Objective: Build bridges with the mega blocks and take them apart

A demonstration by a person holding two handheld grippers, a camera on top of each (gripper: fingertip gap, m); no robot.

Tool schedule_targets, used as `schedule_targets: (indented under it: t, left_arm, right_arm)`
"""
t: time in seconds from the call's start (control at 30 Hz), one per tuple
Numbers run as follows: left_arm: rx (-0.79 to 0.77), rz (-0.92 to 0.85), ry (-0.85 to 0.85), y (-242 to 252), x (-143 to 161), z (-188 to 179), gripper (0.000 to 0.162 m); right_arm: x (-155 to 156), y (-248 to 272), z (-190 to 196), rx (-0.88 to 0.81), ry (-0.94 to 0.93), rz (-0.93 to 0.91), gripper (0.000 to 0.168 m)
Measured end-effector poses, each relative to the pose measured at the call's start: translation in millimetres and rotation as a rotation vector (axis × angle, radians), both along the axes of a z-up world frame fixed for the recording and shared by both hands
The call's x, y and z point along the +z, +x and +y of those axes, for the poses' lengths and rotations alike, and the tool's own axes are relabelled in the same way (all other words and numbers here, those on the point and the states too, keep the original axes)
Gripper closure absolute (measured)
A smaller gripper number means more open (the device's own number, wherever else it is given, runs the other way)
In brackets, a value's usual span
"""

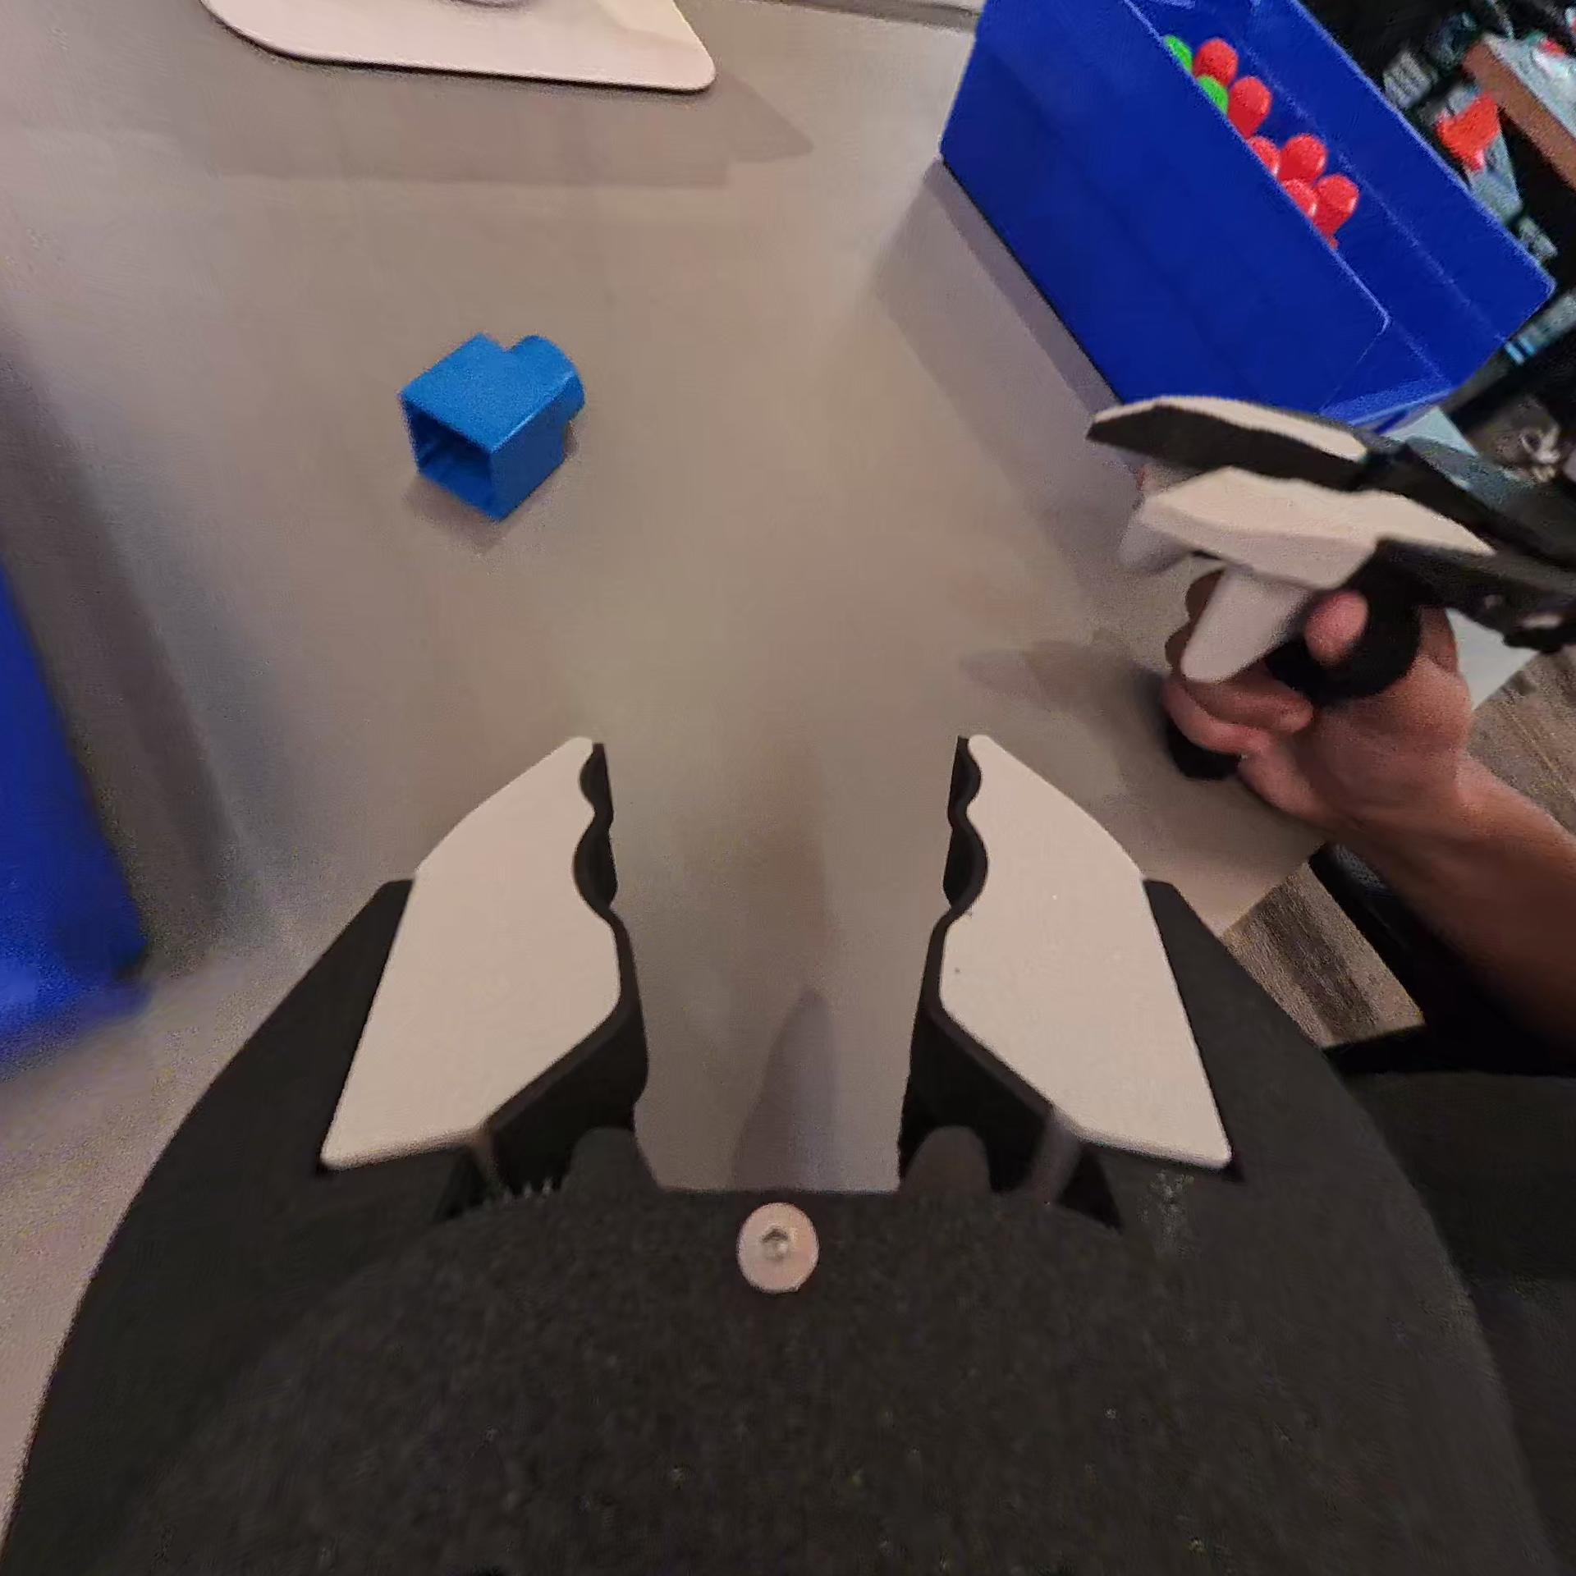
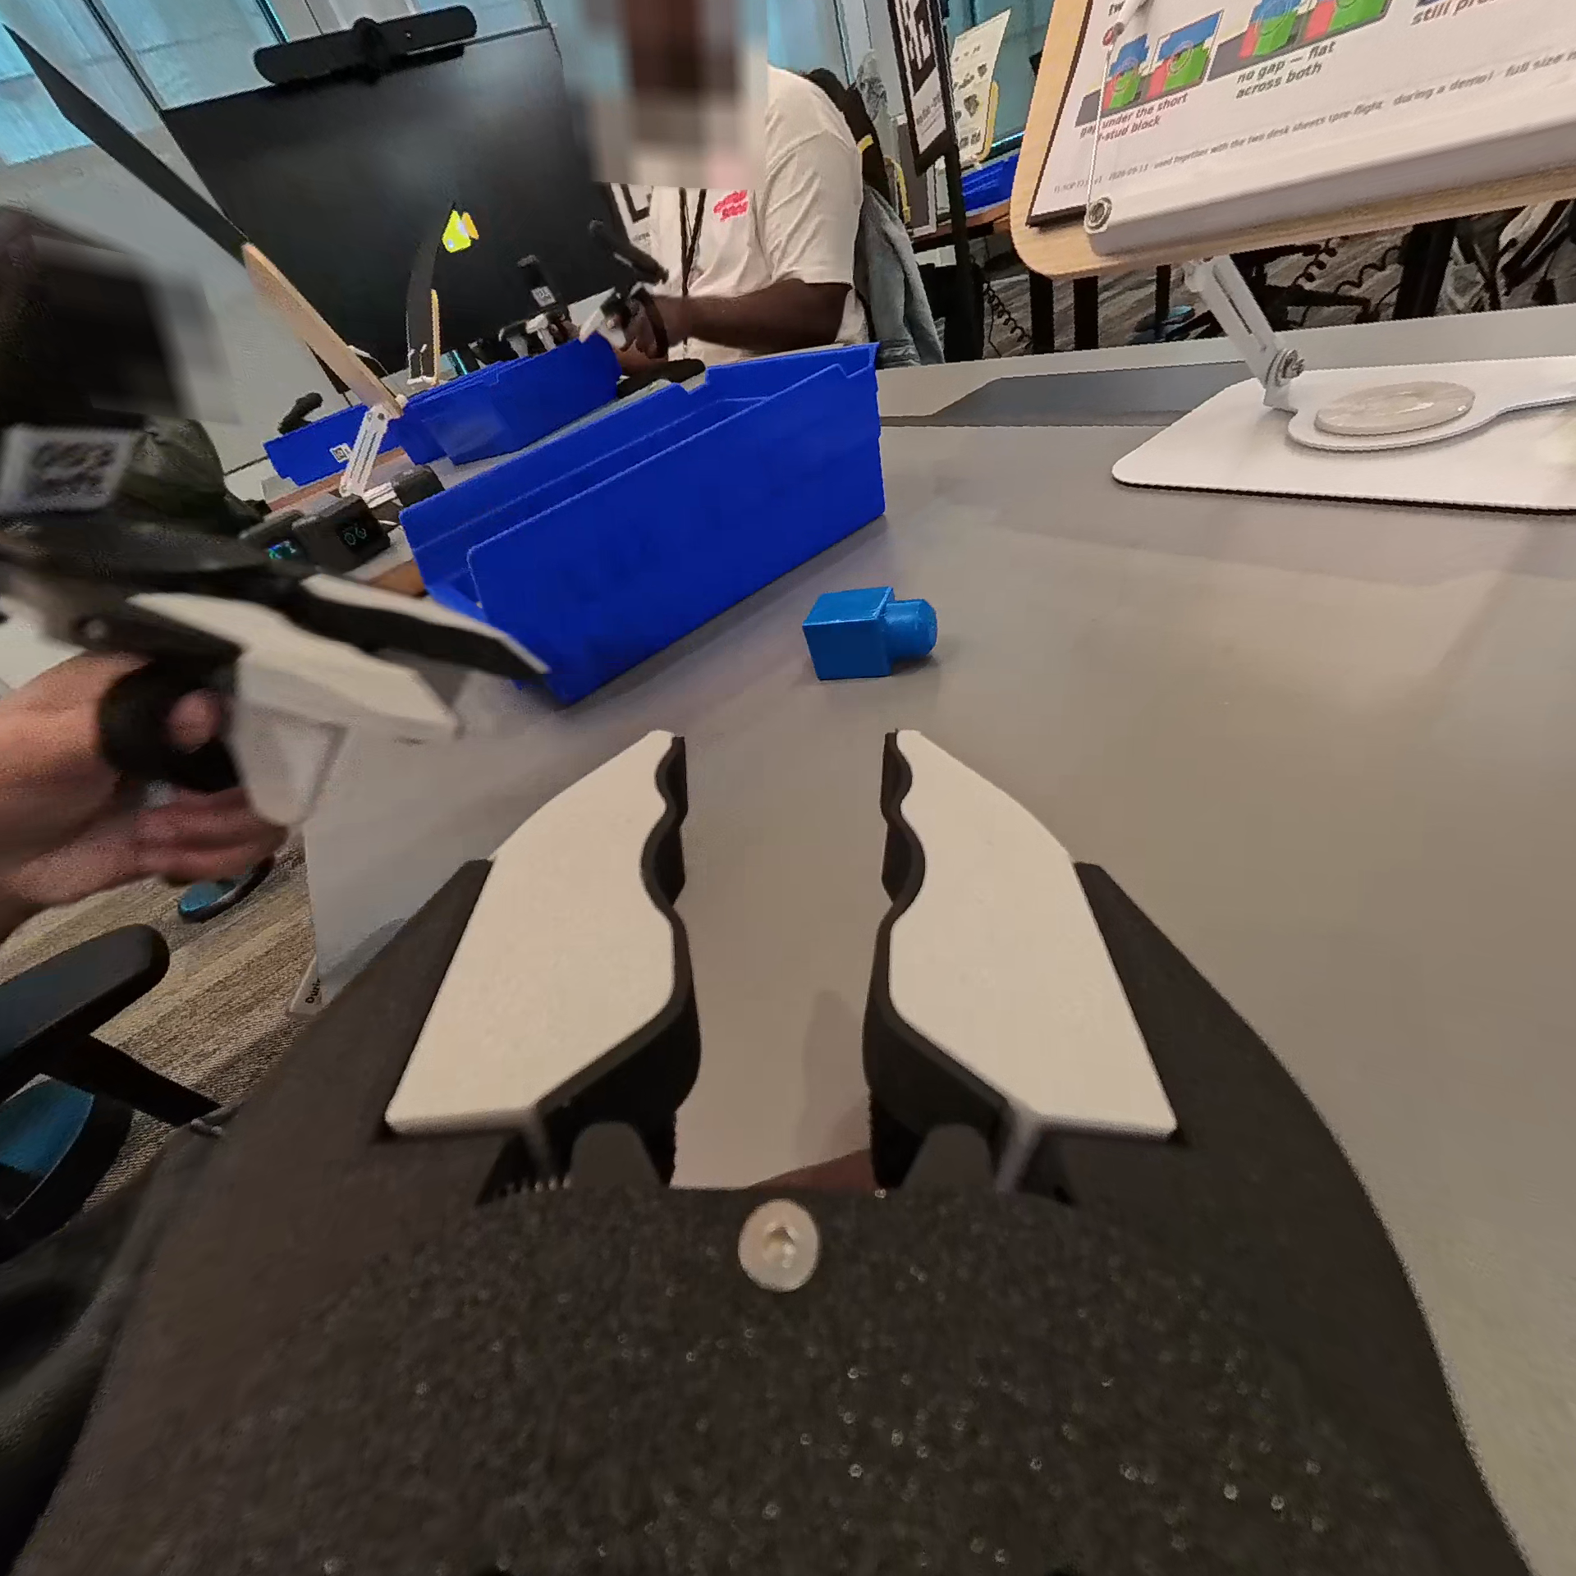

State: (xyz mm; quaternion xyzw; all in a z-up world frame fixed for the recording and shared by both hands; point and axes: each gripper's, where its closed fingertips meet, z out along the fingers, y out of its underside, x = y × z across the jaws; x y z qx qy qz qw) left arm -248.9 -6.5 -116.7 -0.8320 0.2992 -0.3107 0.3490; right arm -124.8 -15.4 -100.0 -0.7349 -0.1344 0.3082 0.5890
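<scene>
Left claw (image 1: 780, 750): spread wide and empty, hovering over bare bench (image 1: 767, 512), fingers aimed past the block, probably free to reach for a piece.
Right claw (image 2: 783, 742): also parted and empty, a narrower gap; the block lies ahead of it and a little to the right.
Blue block (image 1: 490, 422): single-stud mega block, tipped on its side, hollow base open toward the left wrist view; alone on the bench, apart from both claws.
Bridge: none standing, so either building has not begun or teardown is nearly done.
Blue bin (image 1: 1194, 213): on the bench's right, holding red and green blocks, likely the supply.
Second blue bin (image 2: 648, 520): left of the block.
Instruction sheet (image 2: 1313, 94): on a white stand (image 2: 1330, 460); printed words and block diagrams, not repeated here.
Brands: none legible on block or bins.
</scene>
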Motion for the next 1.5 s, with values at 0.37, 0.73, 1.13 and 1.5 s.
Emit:
schedule_targets:
  t: [0.37,0.73,1.13,1.5]
  left_arm:
    - [0.321,0.029,0.117,-122,29,8,0.082]
    - [0.363,0.505,-0.225,-167,-28,162,0.071]
    - [0.330,0.600,-0.289,-178,-55,166,0.087]
    - [-0.178,0.398,0.052,19,70,134,0.087]
  right_arm:
    - [-2,-3,1,0.009,-0.009,-0.010,0.125]
    - [-1,-3,1,0.016,-0.008,-0.002,0.125]
    - [-1,-4,0,0.022,-0.005,-0.002,0.126]
    - [-1,-4,0,0.007,0.001,-0.026,0.126]
